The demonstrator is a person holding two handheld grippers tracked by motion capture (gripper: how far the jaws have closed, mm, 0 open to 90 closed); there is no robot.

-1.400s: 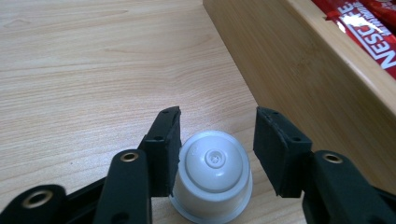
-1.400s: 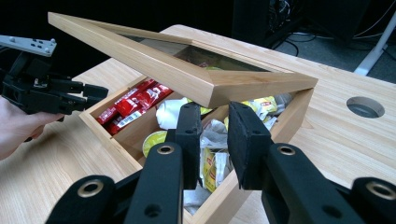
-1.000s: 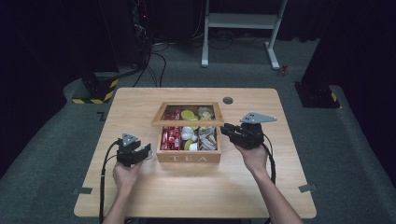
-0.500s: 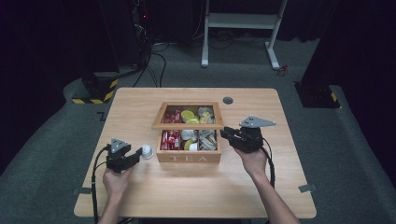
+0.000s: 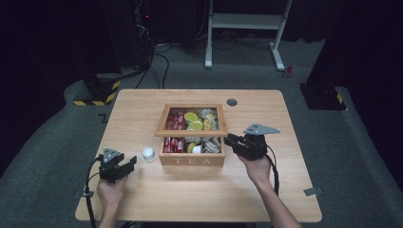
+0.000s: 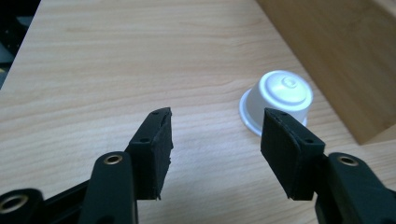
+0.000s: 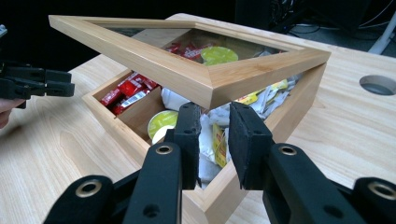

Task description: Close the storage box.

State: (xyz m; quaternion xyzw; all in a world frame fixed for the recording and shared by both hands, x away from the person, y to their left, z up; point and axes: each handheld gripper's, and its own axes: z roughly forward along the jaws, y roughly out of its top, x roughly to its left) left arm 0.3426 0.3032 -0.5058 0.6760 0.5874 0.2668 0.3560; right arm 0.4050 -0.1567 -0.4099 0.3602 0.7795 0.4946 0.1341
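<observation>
Inside, tea box (image 5: 192, 160) holds red sachets (image 5: 174, 144), yellow pods (image 5: 192, 120), perhaps crumpled wrappers (image 5: 207, 142)

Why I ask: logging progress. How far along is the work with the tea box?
Done: the white pod stands on the table beside the tea box. In hand: the right gripper holds the lid raised; the left gripper has just been opening its jaws, nothing between them. Left: probably lowering the lid.

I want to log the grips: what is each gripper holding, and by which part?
The right gripper holds the tea box lid raised, clamped at its front corner. The left gripper, jaws just opened, holds nothing; the white capsule stands free beyond them.
</observation>
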